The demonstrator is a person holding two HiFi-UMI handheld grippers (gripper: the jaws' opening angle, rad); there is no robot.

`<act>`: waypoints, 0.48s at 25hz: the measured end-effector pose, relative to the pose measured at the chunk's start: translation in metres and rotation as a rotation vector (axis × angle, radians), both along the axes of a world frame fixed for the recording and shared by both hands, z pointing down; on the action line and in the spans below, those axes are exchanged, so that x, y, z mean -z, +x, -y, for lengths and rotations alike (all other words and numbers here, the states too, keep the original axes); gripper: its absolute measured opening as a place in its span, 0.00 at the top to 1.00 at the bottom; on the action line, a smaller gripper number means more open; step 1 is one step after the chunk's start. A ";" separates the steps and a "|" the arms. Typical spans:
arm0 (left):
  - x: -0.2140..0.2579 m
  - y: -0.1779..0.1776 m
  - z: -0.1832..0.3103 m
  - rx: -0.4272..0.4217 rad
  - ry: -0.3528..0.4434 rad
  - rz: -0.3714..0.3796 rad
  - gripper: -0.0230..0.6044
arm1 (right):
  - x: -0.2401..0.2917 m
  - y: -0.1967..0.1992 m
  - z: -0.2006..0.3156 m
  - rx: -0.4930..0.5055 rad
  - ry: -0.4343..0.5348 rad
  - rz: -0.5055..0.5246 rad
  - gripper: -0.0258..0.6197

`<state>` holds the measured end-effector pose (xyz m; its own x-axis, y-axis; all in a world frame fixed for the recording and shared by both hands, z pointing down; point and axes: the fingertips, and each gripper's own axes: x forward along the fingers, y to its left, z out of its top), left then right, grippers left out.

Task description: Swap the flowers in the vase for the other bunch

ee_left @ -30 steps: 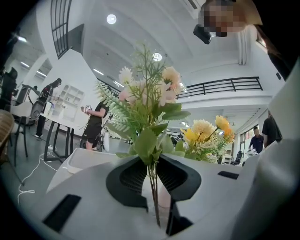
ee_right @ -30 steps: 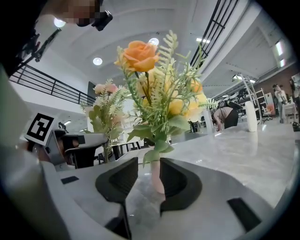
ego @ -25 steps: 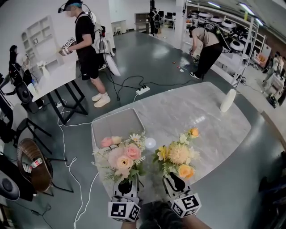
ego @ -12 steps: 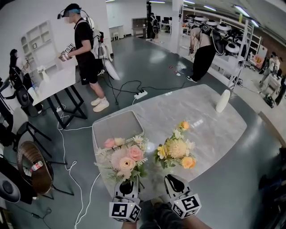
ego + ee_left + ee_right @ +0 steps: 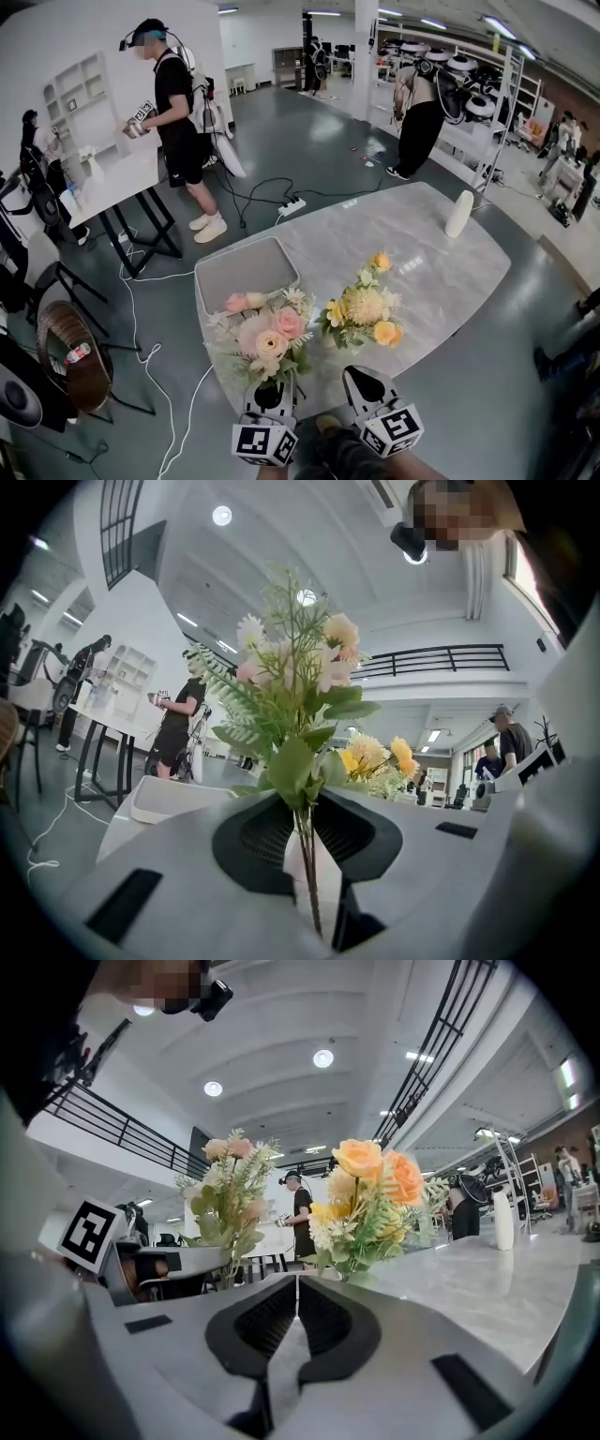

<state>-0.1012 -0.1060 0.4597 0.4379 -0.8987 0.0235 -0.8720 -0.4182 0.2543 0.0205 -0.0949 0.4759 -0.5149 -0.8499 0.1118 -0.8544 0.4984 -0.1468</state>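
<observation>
My left gripper [image 5: 270, 389] [image 5: 309, 803] is shut on the thin green stems of the pink bunch [image 5: 267, 333] [image 5: 300, 667], which it holds upright over the near table edge. The yellow and orange bunch [image 5: 361, 309] [image 5: 370, 1194] stands upright on the marble table [image 5: 441, 272], just beyond my right gripper [image 5: 361, 380] [image 5: 296, 1283]. That gripper's jaws have just been closing and now meet with nothing between them. The foot of the yellow bunch and any vase under it are hidden. In the right gripper view the pink bunch [image 5: 230, 1194] rises at the left.
A grey rectangular tray [image 5: 248, 272] lies on the table's far left part. A white bottle [image 5: 458, 214] stands at the far right edge. Beyond the table are cables, a power strip [image 5: 298, 204], a person in black [image 5: 178, 122] by a white desk, and a chair [image 5: 75, 347].
My right gripper has let go of the yellow bunch, drawn back towards me and shut. The yellow bunch stays standing on the table. The left gripper still holds the pink bunch.
</observation>
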 end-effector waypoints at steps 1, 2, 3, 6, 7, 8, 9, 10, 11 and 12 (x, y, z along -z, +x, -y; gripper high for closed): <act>0.000 0.001 -0.002 -0.003 0.002 0.001 0.84 | 0.002 -0.001 -0.002 0.001 0.003 0.003 0.92; 0.000 0.001 -0.005 -0.006 0.003 0.002 0.84 | 0.003 -0.001 -0.004 0.001 0.006 0.004 0.92; 0.001 0.001 -0.008 -0.009 0.004 0.002 0.84 | 0.004 -0.003 -0.007 0.002 0.009 0.005 0.92; 0.001 0.001 -0.018 -0.021 -0.001 0.003 0.84 | 0.011 -0.004 -0.015 -0.003 0.015 0.006 0.92; 0.001 0.001 -0.022 -0.025 -0.003 0.003 0.84 | 0.013 -0.003 -0.017 -0.006 0.017 0.007 0.92; 0.001 0.002 -0.025 -0.028 -0.005 0.003 0.84 | 0.016 -0.002 -0.020 -0.010 0.019 0.008 0.92; 0.001 0.002 -0.029 -0.030 -0.007 0.003 0.84 | 0.018 -0.001 -0.023 -0.015 0.021 0.009 0.92; 0.001 0.003 -0.033 -0.032 -0.008 0.003 0.84 | 0.020 0.001 -0.026 -0.021 0.022 0.009 0.92; 0.002 0.003 -0.036 -0.034 -0.008 0.002 0.84 | 0.022 0.003 -0.029 -0.027 0.024 0.009 0.92; 0.004 0.004 -0.040 -0.037 -0.007 0.002 0.84 | 0.025 0.004 -0.033 -0.033 0.028 0.010 0.92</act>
